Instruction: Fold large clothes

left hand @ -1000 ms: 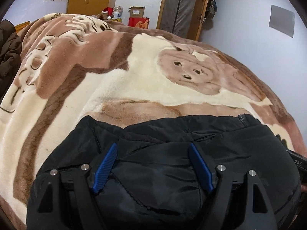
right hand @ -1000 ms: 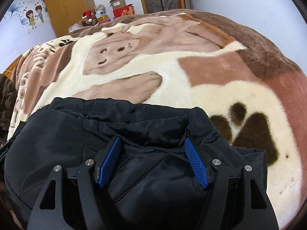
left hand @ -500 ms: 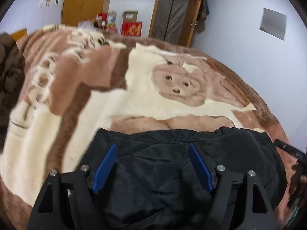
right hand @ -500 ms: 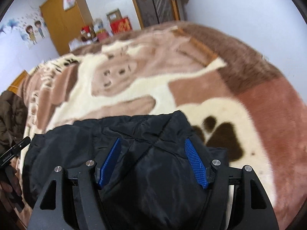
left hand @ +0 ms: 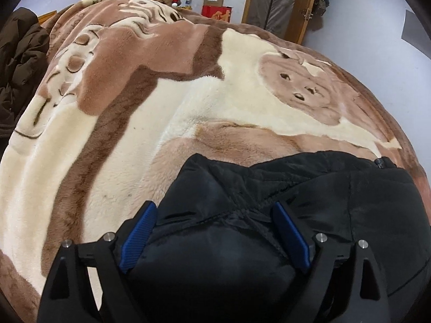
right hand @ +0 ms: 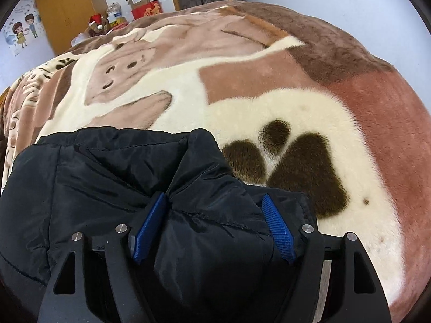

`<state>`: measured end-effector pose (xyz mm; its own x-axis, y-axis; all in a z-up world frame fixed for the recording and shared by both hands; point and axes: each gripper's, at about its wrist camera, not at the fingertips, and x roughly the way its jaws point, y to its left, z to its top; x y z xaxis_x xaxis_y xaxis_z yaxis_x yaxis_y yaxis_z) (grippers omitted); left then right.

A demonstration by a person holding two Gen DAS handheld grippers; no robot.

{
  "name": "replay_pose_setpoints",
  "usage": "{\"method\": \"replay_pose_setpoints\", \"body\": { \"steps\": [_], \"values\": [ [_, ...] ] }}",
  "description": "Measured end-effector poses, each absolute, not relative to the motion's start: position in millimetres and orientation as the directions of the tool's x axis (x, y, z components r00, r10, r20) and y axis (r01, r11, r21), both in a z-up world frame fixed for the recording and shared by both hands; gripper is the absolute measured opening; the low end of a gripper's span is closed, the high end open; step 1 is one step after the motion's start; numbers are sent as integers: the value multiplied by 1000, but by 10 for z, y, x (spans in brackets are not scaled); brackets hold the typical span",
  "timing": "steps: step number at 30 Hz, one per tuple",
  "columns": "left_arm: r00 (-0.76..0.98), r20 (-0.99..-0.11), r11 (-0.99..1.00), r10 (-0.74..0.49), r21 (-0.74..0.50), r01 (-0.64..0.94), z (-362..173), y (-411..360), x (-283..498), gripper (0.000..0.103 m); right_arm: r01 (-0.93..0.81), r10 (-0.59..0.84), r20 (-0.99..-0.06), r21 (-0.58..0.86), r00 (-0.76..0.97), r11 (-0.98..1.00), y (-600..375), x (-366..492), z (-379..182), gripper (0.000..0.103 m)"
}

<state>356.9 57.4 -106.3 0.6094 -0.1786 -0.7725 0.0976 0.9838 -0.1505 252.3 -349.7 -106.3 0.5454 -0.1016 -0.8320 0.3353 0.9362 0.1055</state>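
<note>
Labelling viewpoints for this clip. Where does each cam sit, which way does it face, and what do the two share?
Left wrist: on the left gripper, angled down over the black jacket and the blanket; only its own fingers show.
Right wrist: on the right gripper, angled down over the jacket's other end; only its own fingers show.
Shared: jacket, blanket, red box.

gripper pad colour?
Blue, ribbed pads on black fingers; clearest in the right wrist view.
</note>
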Motion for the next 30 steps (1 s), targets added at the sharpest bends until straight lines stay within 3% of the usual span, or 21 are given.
{"method": "replay_pose_setpoints", "body": {
  "steps": [5,8,12,16,19,21,23,30],
  "values": [
    [610,-775,986,-163,-141,84,-784,644,3454,88,362,-83,-842,138,533,922,-3560,2430,-825,73],
    [657,-730,981,-190,-155,112,-480,664,3238,88,362,-118,-788,140,604,922,-3450,2215,-417,73],
    [696,-654,955,-296,-194,224,-113,354,2906,88,222,-40,-712,164,701,961,-2936,2080,-38,73],
    [633,-663,909,-399,-193,370,-183,-293,2804,88,133,-2,-759,112,652,985,-2476,2268,-262,73],
    [568,-748,921,-344,-152,358,-591,-586,2986,89,167,-22,-788,103,615,981,-2522,2390,-611,73],
    [568,-751,927,-337,-161,338,-814,-613,3064,90,173,-6,-779,132,627,976,-2586,2420,-788,73],
    [575,-759,935,-306,-127,330,-876,-690,3089,90,162,-49,-784,66,619,985,-2530,2463,-884,73],
    [551,-771,932,-318,-148,331,-622,-460,3114,83,162,-37,-791,80,611,984,-2660,2403,-608,73]
  ]
}}
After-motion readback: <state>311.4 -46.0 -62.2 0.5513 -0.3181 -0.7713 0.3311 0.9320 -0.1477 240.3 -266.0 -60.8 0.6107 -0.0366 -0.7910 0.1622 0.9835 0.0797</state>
